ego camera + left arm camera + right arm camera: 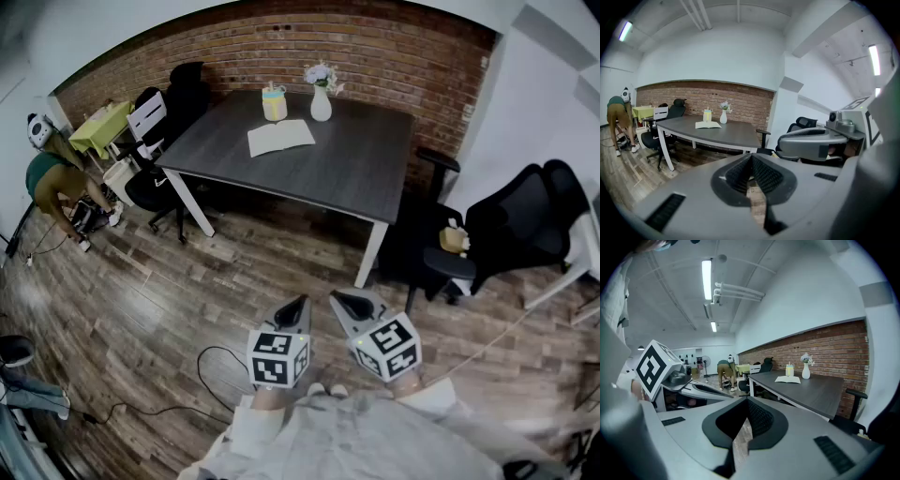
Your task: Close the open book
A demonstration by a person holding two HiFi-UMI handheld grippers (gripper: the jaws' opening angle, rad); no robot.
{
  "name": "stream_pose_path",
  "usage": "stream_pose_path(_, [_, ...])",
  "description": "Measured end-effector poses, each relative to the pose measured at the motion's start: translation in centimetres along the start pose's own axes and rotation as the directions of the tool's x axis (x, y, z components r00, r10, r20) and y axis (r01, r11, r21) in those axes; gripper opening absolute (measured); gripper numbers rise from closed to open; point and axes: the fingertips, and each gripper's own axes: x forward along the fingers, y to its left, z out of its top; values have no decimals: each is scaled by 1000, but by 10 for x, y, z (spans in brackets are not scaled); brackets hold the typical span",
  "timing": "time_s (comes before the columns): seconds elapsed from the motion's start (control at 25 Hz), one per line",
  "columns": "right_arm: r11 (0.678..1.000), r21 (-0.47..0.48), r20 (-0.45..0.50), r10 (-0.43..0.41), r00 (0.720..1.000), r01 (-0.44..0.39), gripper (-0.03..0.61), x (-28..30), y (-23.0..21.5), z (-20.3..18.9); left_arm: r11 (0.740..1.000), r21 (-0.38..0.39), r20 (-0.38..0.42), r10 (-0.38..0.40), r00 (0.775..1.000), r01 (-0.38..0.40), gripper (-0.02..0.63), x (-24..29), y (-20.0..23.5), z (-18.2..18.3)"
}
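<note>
Status, as judged: approach phase, nothing touched yet. Both grippers are held low in the head view, over the wood floor [187,281], well apart from the bench [356,178].

- The left gripper [298,307]: its fingers [738,174] are seen pressed together, with nothing between them.
- The right gripper [339,300]: its fingers [759,420] are likewise together and empty.

The open book [280,138] is laid flat, pages up, at upper centre of the head view, on the far part of the bench. Just behind it a yellow cup [274,103] and a white vase [321,103] with flowers are stood, near the book but apart from it.

How the step is best done (judgement):
- The bench should be closed in on first, since the book looks out of reach from here.
- The fingers would need to be opened before a cover edge is taken.
- One outer cover edge is best lifted and folded over the spine while the other half is pinned by the second gripper. That way the book isn't pushed into cup or vase.
- An approach from the near side, away from cup and vase, is preferred.

Counts:
- book 1, cup 1, vase 1, bench 1, grippers 2
- person [52,183] 1, bent over at the left edge
- small yellow-green table [101,127] 1, upper left
- dark chairs [525,220] are seen on both sides of the bench; the exact count can't be settled
</note>
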Motion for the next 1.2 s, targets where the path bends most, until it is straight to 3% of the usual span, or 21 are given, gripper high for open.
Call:
stream_pose_path(0.16, [1000,-5,38,-9,999,9,6,4,-9,-7,1000,6,-3,-6,1000,6,5,4,-4,0])
stream_pose_path(0.36, [1000,-1,17,9,1000,-9,6,1,-3,-9,1000,0,-11,-1,1000,1,5,6,-8,-3])
stream_pose_path(0.76, [1000,0,116,14,993,-14,6,-10,-9,-5,1000,14,9,7,1000,-7,5,14,-21,-2])
stream_pose_path(1.08, [1000,31,78,-10,997,7,9,-20,-32,-19,998,0,17,56,998,-56,8,20,-30,-1])
stream_pose_path(1.12, [999,35,74,-8,997,5,9,-21,-33,-22,998,8,17,60,998,-60,14,20,-30,-1])
stream_pose_path(1.2, [999,47,71,-1,997,-2,9,-21,-35,-25,998,19,9,54,998,-54,89,21,-29,-4])
